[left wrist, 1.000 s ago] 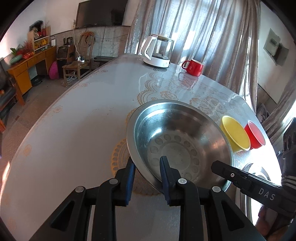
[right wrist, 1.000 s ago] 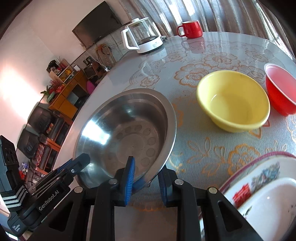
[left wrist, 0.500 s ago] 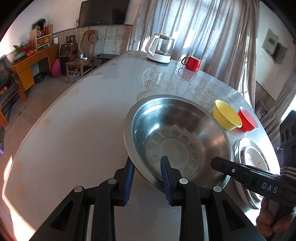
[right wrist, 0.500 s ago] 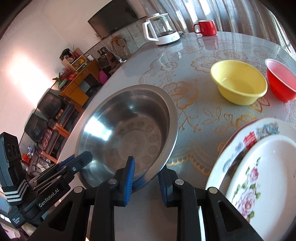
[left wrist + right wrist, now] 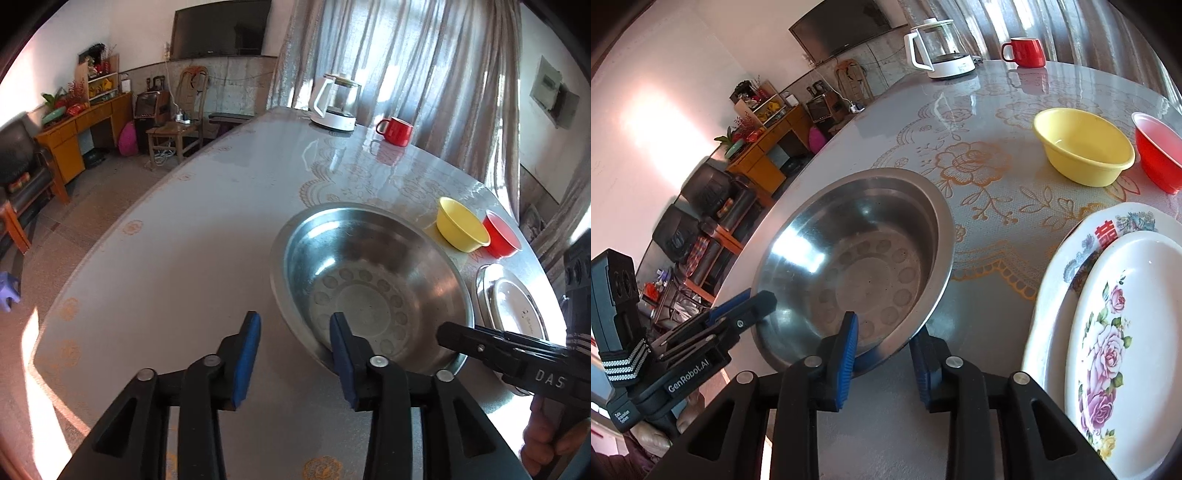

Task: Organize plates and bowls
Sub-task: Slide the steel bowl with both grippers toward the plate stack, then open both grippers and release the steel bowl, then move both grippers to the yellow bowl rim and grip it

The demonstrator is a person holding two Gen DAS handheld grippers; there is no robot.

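Left wrist view first: the left gripper [image 5: 293, 345] has just been opening and its jaws now stand moderately apart, with the near rim of the steel bowl [image 5: 369, 284] between them but neither blue pad looks to be pressing on it anymore. One pad sits inside the bowl, the other out over the bare table [image 5: 166, 258]. The bowl rests on the table at about 2 o'clock from the fingertips. Past it, around 1 o'clock, a yellow bowl [image 5: 461, 225] and a red bowl [image 5: 504, 236] sit side by side, touching or nearly so. At 3 o'clock a stack of plates [image 5: 511, 302] peeks out behind the right gripper [image 5: 465, 341], which reaches in from the right edge with a hand [image 5: 550, 439] on its handle. Way back at 12 o'clock there's a glass kettle [image 5: 338, 107] and a red mug [image 5: 395, 131]. Right wrist view: the right gripper's jaws have just been opening too, fairly narrow gap, straddling the bowl's near edge, and I honestly can't tell if the pads still touch it. The floral plate [image 5: 1115, 350] lies on a bigger patterned plate [image 5: 1067, 258] at 3 o'clock, with the yellow and red bowls at 1 to 2 o'clock.
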